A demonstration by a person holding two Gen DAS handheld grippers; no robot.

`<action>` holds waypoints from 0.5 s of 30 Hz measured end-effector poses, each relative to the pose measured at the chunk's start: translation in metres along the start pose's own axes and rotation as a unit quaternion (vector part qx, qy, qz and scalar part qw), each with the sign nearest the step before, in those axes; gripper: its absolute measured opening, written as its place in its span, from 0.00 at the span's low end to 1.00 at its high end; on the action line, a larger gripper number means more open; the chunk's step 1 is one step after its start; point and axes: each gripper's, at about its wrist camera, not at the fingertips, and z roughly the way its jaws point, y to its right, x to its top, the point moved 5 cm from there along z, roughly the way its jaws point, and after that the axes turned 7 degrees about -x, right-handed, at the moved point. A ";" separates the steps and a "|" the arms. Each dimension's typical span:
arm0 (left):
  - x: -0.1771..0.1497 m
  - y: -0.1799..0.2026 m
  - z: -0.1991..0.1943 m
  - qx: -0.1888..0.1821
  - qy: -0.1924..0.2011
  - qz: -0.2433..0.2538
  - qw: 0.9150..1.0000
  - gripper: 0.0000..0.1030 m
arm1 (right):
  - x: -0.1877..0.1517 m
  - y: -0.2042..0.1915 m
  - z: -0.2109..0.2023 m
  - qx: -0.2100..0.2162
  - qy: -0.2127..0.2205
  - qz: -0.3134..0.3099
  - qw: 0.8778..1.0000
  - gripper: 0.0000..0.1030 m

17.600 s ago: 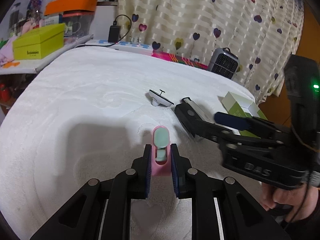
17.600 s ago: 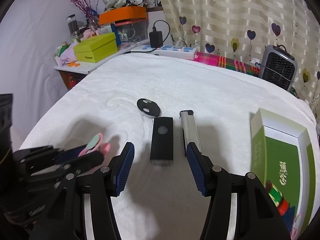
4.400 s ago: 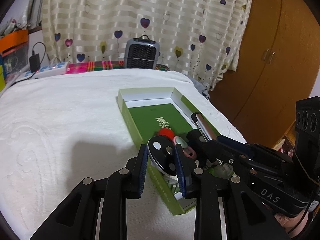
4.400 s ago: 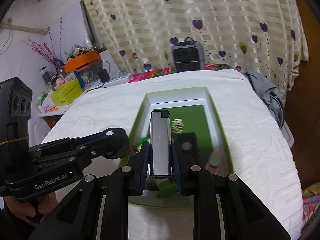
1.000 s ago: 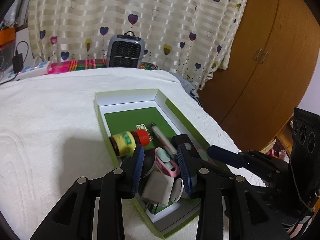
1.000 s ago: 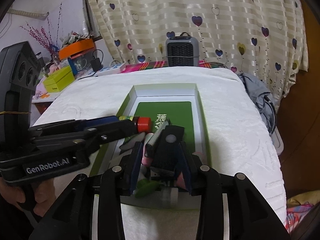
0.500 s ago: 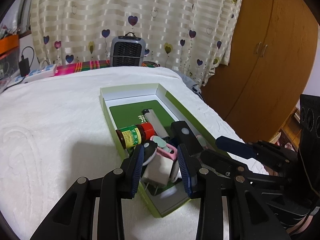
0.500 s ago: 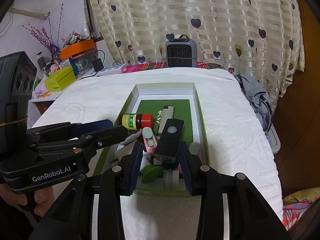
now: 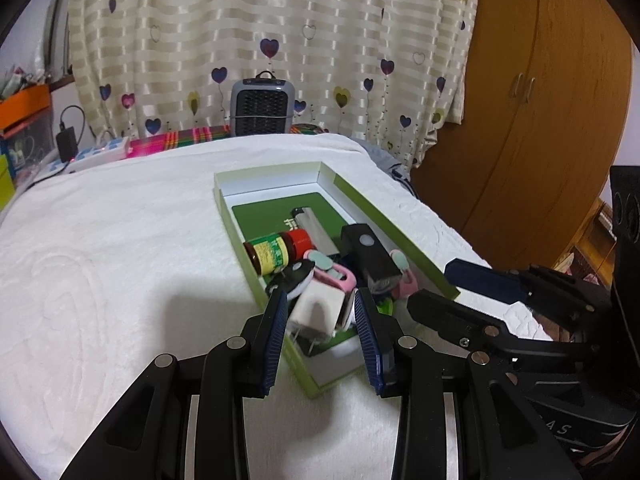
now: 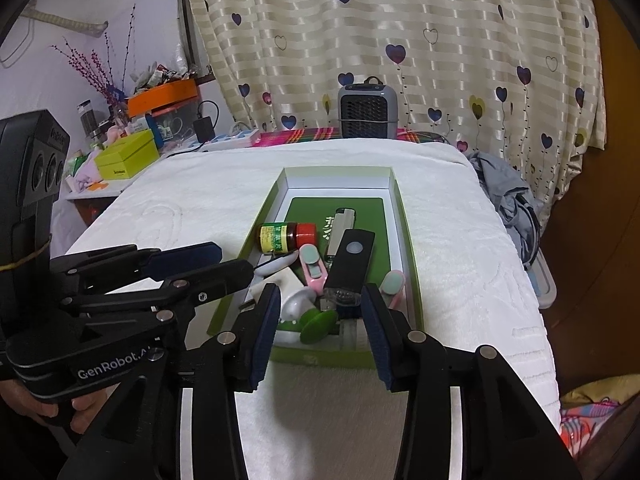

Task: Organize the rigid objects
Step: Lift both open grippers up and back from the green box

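Two grippers, both empty. Left gripper (image 9: 322,322) jaws parted, nothing clamped; a white block (image 9: 317,312) in the green box (image 9: 394,236) shows between them but apart from the pads. Right gripper (image 10: 318,322) jaws opening, nothing between them but box contents beyond the tips. Black stick (image 10: 349,268), probably just let go, lies just ahead of the right jaws, propped on the pile, long axis running away from them, clear end nearest, far end tilted right. Silver lighter (image 10: 340,228) lies parallel farther ahead. Brown bottle (image 10: 286,237) lies crosswise, red cap right. Everything is gathered in the box on the bed (image 10: 200,208), so sorting looks nearly done.
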 end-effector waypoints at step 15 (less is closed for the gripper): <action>-0.029 0.008 -0.020 0.046 -0.006 0.002 0.999 0.33 | -0.024 -0.016 -0.017 0.004 -0.004 -0.012 1.000 0.44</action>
